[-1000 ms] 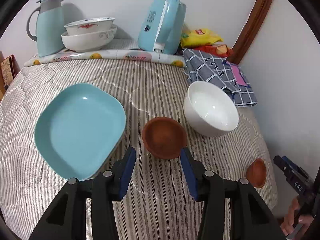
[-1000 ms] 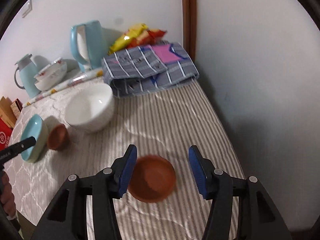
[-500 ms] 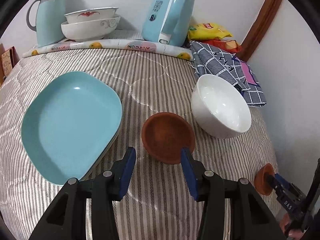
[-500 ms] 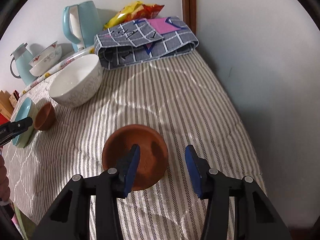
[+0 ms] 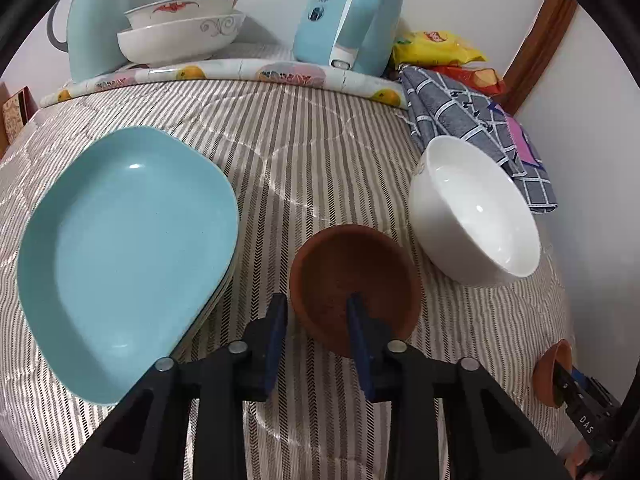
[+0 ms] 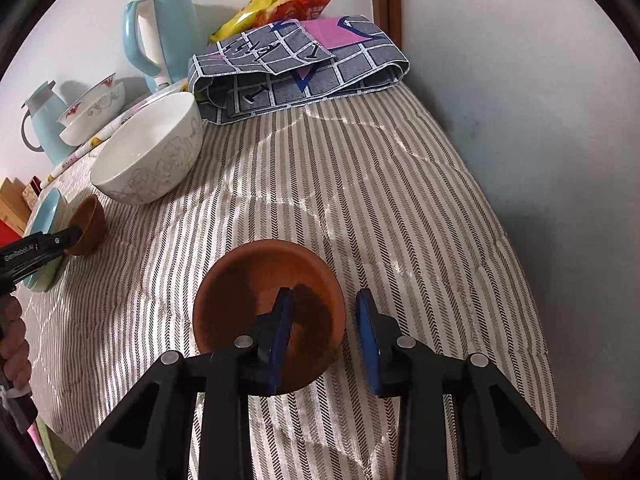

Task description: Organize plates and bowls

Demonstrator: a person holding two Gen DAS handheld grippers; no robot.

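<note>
Lying on the striped bed (image 5: pixel 320 152): teal plate (image 5: pixel 124 256) at left, white bowl (image 5: pixel 476 208) to the right. L gripper (image 5: pixel 316 312) straddles the rim of brown bowl A (image 5: pixel 352 276) btwn them, jaws apart. R gripper (image 6: pixel 324 312) likewise straddles the rim of brown bowl B (image 6: pixel 256 288) nr the bed edge, jaws apart.

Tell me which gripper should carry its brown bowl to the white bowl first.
Left, probably. The left gripper already straddles the rim of its brown bowl, which sits right beside the white bowl. The right gripper straddles the other brown bowl, farther away.
</note>
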